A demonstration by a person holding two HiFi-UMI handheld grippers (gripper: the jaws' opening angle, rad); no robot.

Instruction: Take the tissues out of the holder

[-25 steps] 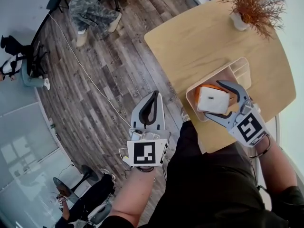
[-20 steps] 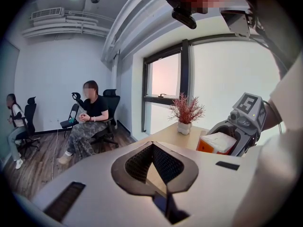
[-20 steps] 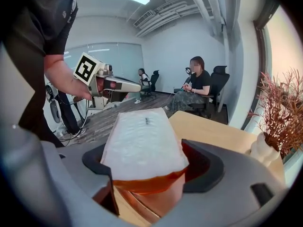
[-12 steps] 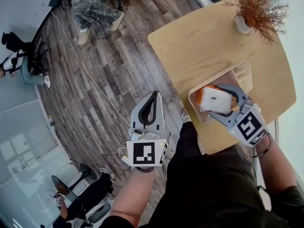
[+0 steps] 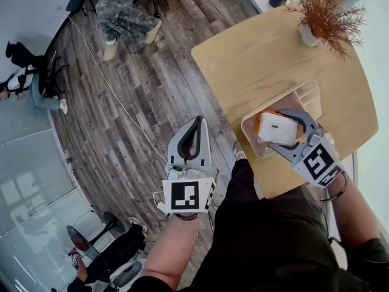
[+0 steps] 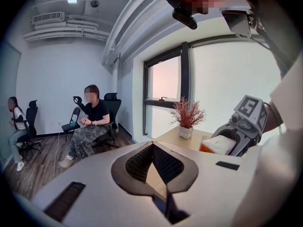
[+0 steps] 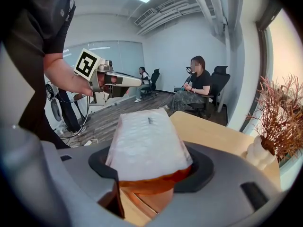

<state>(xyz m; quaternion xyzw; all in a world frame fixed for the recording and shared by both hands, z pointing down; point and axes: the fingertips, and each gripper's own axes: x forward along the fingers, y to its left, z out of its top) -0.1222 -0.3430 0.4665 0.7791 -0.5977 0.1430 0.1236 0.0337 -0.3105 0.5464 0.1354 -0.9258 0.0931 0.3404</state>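
1. My right gripper (image 5: 276, 128) is at the white holder (image 5: 309, 95), which stands on the wooden table (image 5: 261, 53) near the edge closest to me. Its jaws have just been closing, and now they stand at a middle width with the tissue pack (image 7: 147, 141) between them, one pad on each side of it.
2. The pack is not out yet. It sits in the near compartment of the holder with its white top facing up. Under the white part I see an orange layer, and I cannot tell if this belongs to the same pack or is a second one.
3. The pack looks soft, so I think the grip should be firm but not crushing. If I press too hard, the wrapping may fold and slip.
4. To lift well, I would pull the pack up along the walls of the holder and not sideways. The holder seems light, and a slanted pull could drag or tip it.
5. My left gripper (image 6: 152, 145) is closed with nothing in it and hangs over the floor, well apart from the table. If the holder rises with the pack, this one could come to press on its rim.
6. The potted plant (image 5: 322, 14) stands at the far corner, so I judge it is no danger to the lift.
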